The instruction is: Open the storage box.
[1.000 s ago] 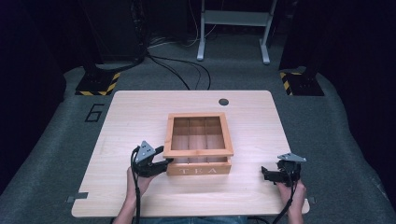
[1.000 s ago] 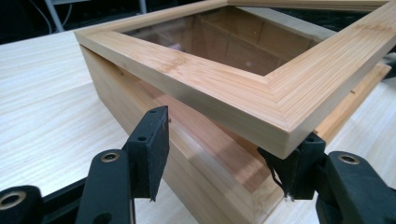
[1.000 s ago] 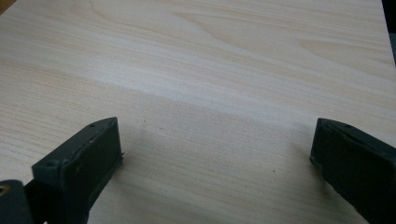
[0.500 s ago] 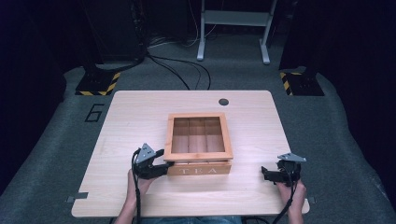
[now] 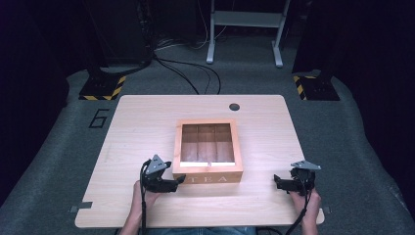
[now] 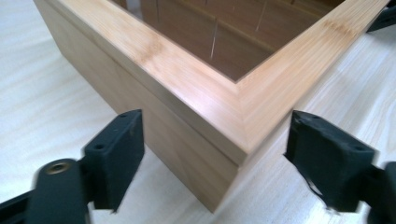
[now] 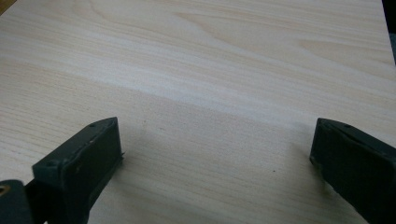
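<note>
Grey carpet floor [image 5: 58,161] (dark surroundings), metal stand [image 5: 244,29] behind.

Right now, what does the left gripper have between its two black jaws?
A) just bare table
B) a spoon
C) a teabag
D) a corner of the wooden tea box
D: in the left gripper view, the near corner of the wooden tea box stands between the open jaws of the left gripper, which have just been opening and stand apart from its sides.
</note>
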